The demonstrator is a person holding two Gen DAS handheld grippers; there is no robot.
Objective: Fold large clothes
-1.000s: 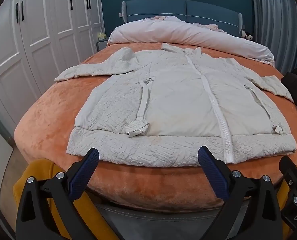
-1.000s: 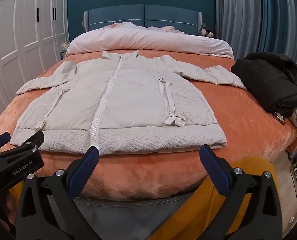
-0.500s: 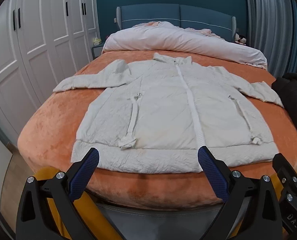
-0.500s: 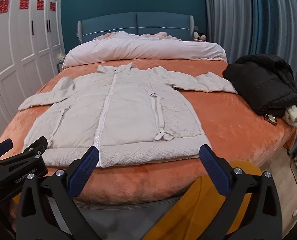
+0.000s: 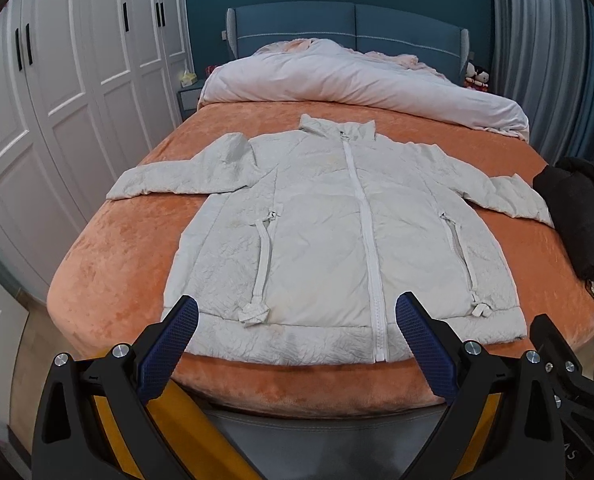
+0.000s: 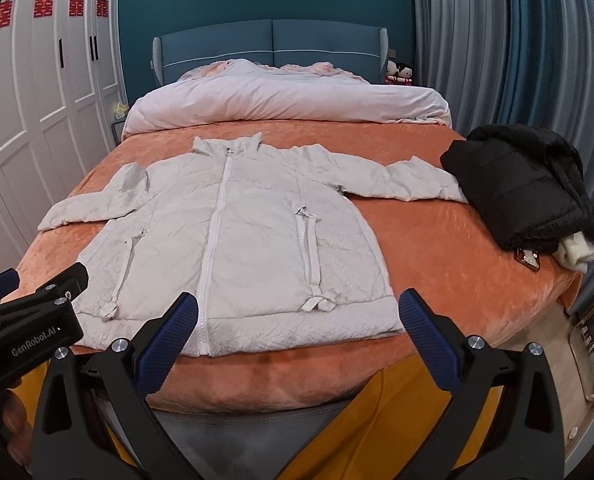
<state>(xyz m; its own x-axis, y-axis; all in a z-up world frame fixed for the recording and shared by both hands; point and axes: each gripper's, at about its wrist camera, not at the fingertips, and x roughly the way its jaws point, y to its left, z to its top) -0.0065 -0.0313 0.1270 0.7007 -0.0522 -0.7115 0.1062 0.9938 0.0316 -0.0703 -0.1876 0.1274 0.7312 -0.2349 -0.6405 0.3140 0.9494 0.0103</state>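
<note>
A white zip-up jacket (image 5: 337,240) lies flat and front-up on the orange bedspread (image 5: 113,264), sleeves spread to both sides, hem toward me. It also shows in the right wrist view (image 6: 249,240). My left gripper (image 5: 297,320) is open and empty, held off the bed's near edge in front of the hem. My right gripper (image 6: 297,320) is open and empty, also before the hem. The left gripper's body (image 6: 25,320) shows at the left of the right wrist view.
A black puffer jacket (image 6: 525,184) lies piled on the bed's right side, over something white (image 6: 575,254). A rolled pale duvet (image 6: 285,100) lies across the head of the bed. White wardrobes (image 5: 57,120) stand left, curtains (image 6: 517,60) right.
Both grippers have pulled back and risen from the bed's near edge, so the whole jacket now sits farther off in view. The jacket has not moved.
</note>
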